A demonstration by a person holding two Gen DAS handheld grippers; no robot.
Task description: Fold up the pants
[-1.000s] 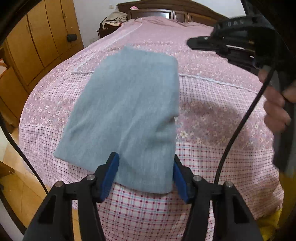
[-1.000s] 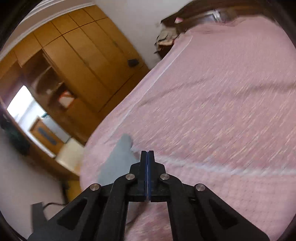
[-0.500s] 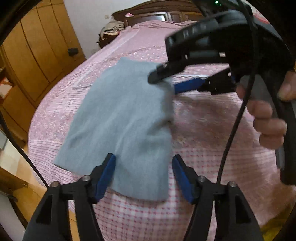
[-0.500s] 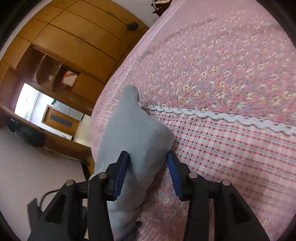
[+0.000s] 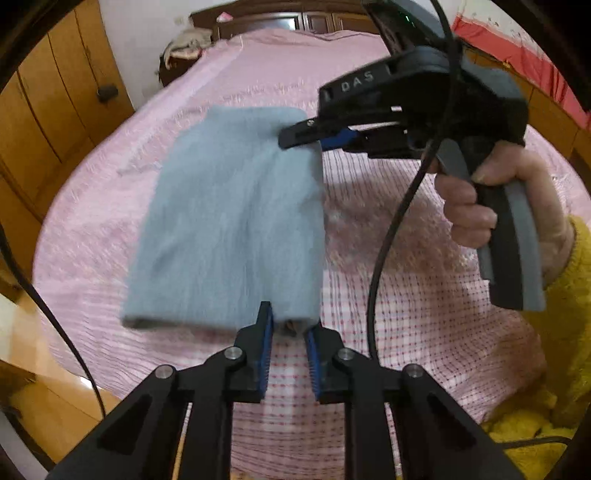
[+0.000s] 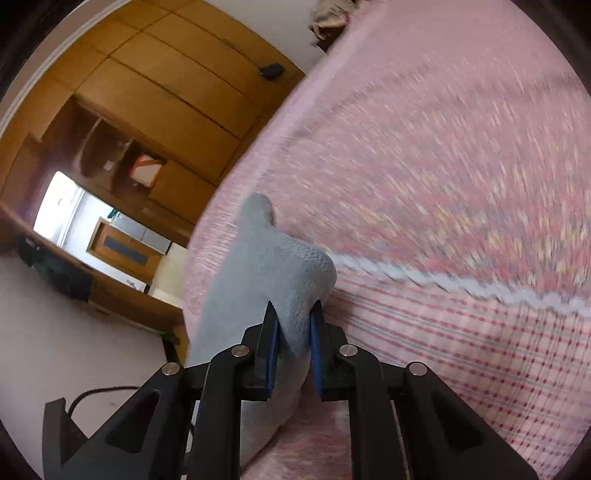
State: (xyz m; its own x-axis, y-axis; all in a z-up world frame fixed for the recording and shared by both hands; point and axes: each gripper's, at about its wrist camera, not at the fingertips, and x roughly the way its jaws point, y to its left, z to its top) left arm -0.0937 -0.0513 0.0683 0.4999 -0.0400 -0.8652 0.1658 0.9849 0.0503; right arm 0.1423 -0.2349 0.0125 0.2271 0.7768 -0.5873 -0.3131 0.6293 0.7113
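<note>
A folded pair of pale grey-blue knit pants (image 5: 229, 218) lies as a soft, roughly rectangular pad on the bed with the pink bedspread (image 5: 424, 302), whose cloth shows a fine red check near the foot and a small floral print beyond a white scalloped trim (image 6: 461, 284).

In the left wrist view, the left tool (image 5: 289, 332) sits at 6 o'clock of the pants, its black fingers with ribbed blue pads (image 5: 265, 350) closed to a narrow gap on the near right corner of the fabric, which bunches between them. At 1 o'clock of the pants the right tool (image 5: 306, 134), black with a grey pistol handle held in the person's right hand (image 5: 491, 206), has its fingers pinched on the far right corner of the cloth. A black cable (image 5: 399, 221) hangs in front of it. The wrist wears a mustard-yellow fuzzy sleeve (image 5: 569, 314).

The right wrist view shows the right tool (image 6: 293, 332) with blue pads (image 6: 272, 343) pressed on a thick, waffle-textured fold of the grey knit (image 6: 280, 273), which rises in a rounded hump between them and trails off toward 11 o'clock. A honey-brown wooden wardrobe (image 6: 166, 92) with flat panel doors stands at 10 o'clock, beside the bed. The dark carved wooden headboard (image 5: 280, 22) is at 12 o'clock in the left view.
</note>
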